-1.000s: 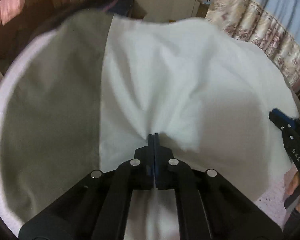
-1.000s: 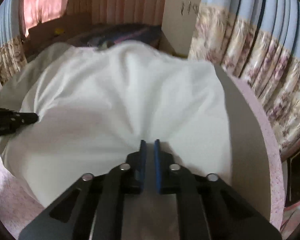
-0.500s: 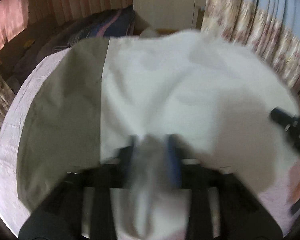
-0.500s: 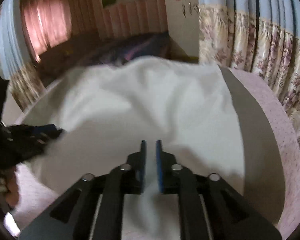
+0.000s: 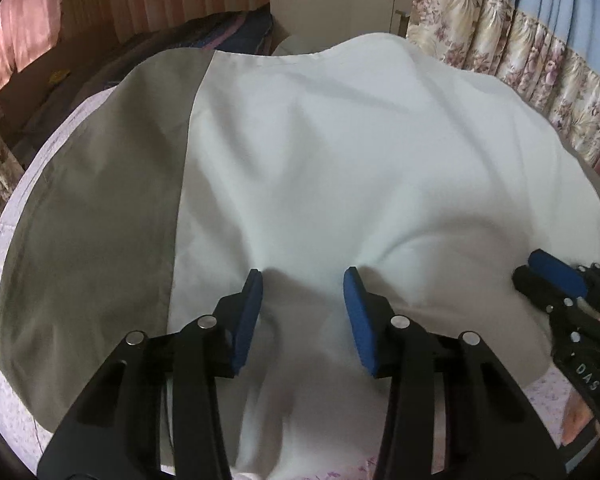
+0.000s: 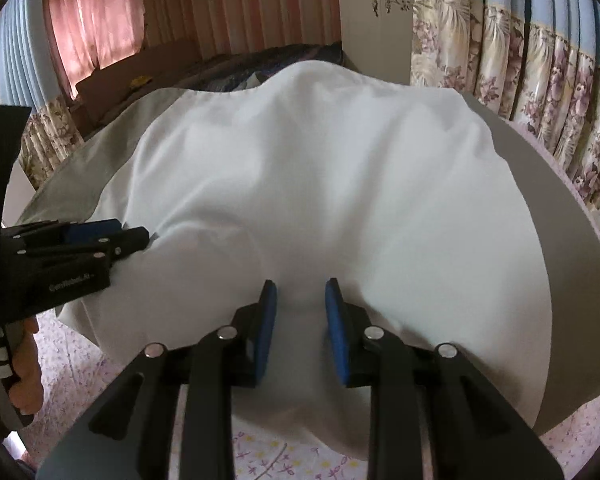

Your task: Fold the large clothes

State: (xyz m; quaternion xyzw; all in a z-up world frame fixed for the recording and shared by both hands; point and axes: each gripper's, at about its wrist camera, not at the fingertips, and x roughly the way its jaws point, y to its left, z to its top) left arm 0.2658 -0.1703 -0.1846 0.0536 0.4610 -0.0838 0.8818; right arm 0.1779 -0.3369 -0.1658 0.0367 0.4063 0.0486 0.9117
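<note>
White garment (image 5: 360, 168) covers grey sheet (image 5: 100, 220), floral curtains (image 6: 540, 80) behind.

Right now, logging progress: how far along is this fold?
One fold looks done: the white cloth lies doubled over the grey layer. Nothing is in hand; left gripper and right gripper are open over its near edge. Further folds remain.

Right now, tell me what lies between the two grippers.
Only the white cloth: in the left wrist view it spans the stretch from the left gripper to the right gripper, with nothing resting on it.
</note>
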